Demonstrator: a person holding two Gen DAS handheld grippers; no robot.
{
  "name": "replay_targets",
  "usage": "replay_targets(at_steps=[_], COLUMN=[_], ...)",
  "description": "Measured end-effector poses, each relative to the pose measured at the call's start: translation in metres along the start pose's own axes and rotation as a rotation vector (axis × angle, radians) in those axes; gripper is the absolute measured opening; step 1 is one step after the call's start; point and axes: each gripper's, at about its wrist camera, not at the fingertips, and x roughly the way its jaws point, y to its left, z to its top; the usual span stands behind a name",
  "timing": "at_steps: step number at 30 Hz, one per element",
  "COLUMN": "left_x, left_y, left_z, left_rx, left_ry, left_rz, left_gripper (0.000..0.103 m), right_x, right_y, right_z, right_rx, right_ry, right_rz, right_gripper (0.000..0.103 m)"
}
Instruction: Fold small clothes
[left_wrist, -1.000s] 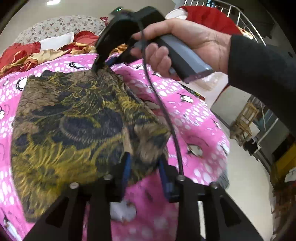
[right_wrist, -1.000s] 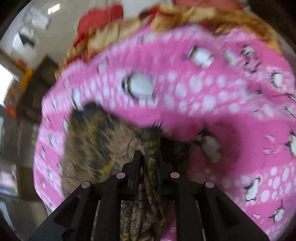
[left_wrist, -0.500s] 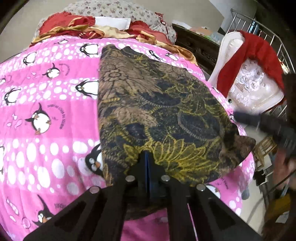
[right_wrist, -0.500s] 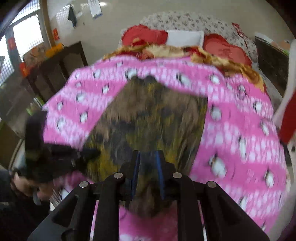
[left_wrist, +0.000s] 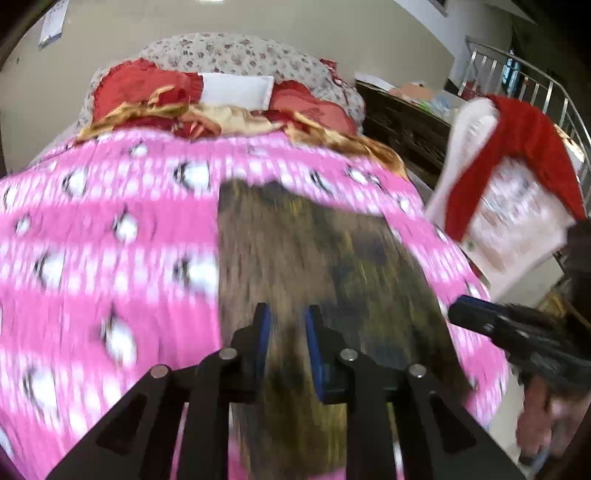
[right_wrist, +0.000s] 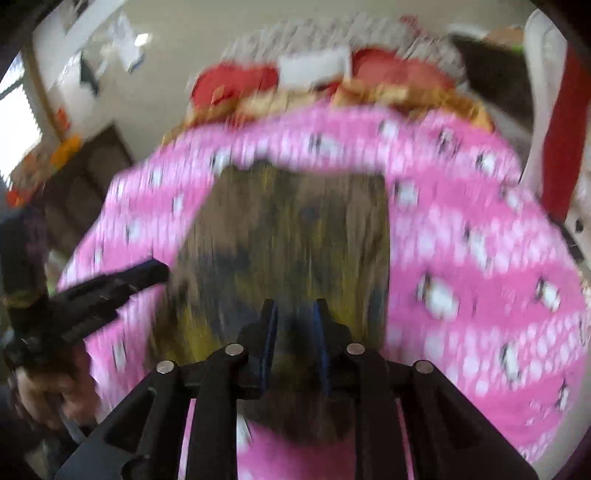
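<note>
Garment (left_wrist: 306, 258) on blanket (left_wrist: 110, 229)

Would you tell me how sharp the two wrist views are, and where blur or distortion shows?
Left wrist view: the pink penguin blanket and patterned garment are motion-smeared, while the left gripper stays crisp; fisheye bends the railing. Right wrist view: blurrier throughout, the garment streaked, only the right gripper sharp; the window is blown out.

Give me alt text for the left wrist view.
A dark, yellow-patterned garment lies flat on a pink penguin blanket, blurred by motion. The left tongs hover over its near edge, opening, pinching nothing visible; the right tongs are at its right edge.
</note>
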Motion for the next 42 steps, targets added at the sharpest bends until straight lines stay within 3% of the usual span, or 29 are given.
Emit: replay_targets(at_steps=[2, 5, 7, 9, 10, 12, 17, 19, 21, 22, 26, 28, 29, 34, 38, 41, 42], left_x=[0.031, 0.071, 0.097, 0.117, 0.12, 0.114, 0.106, 0.092, 0.084, 0.085, 0.123, 0.134, 0.137, 0.149, 0.154, 0.131, 0.117], left_y=[0.0, 0.001, 0.01, 0.019, 0.021, 0.023, 0.017, 0.011, 0.002, -0.002, -0.002, 0.007, 0.008, 0.009, 0.01, 0.015, 0.018], left_z=[0.034, 0.061, 0.06, 0.043, 0.033, 0.022, 0.042, 0.056, 0.069, 0.073, 0.072, 0.062, 0.061, 0.061, 0.067, 0.079, 0.08], left_rx=[-0.019, -0.009, -0.055, -0.061, -0.045, -0.036, -0.031, -0.057, -0.057, -0.049, -0.025, -0.046, -0.046, -0.039, -0.038, -0.007, -0.004], left_ry=[0.013, 0.042, 0.103, 0.145, 0.126, 0.069, 0.105, 0.044, -0.023, -0.038, 0.036, 0.036, 0.029, 0.039, 0.062, 0.103, 0.09], left_rz=[0.012, 0.097, 0.121, 0.156, 0.155, 0.146, 0.17, 0.167, 0.149, 0.151, 0.217, 0.205, 0.2, 0.204, 0.187, 0.115, 0.102], left_gripper=[0.02, 0.02, 0.02, 0.017, 0.017, 0.017, 0.018, 0.031, 0.052, 0.053, 0.053, 0.053, 0.053, 0.058, 0.063, 0.063, 0.068], right_x=[0.017, 0.059, 0.084, 0.087, 0.085, 0.081, 0.064, 0.051, 0.049, 0.052, 0.115, 0.14, 0.136, 0.136, 0.138, 0.128, 0.118], right_y=[0.012, 0.013, 0.003, -0.004, -0.003, 0.0, -0.015, -0.016, -0.012, -0.009, -0.014, -0.024, -0.026, -0.029, -0.03, -0.031, -0.034], right_z=[0.016, 0.02, 0.01, -0.007, -0.013, -0.02, 0.009, 0.025, 0.049, 0.052, 0.064, 0.051, 0.046, 0.044, 0.047, 0.054, 0.054], right_rx=[0.027, 0.065, 0.084, 0.098, 0.068, 0.022, 0.129, 0.168, 0.155, 0.148, 0.139, 0.155, 0.163, 0.179, 0.18, 0.169, 0.18], right_ry=[-0.006, 0.069, 0.137, 0.076, 0.05, 0.018, 0.08, 0.016, -0.052, -0.056, 0.026, 0.062, 0.008, -0.004, 0.013, 0.073, 0.078], right_rz=[-0.106, -0.148, -0.164, -0.131, -0.126, -0.124, -0.06, -0.091, -0.175, -0.188, -0.226, -0.198, -0.18, -0.167, -0.158, -0.111, -0.093], right_gripper=[0.033, 0.033, 0.033, 0.034, 0.034, 0.035, 0.036, 0.036, 0.036, 0.038, 0.038, 0.041, 0.043, 0.044, 0.048, 0.05, 0.05])
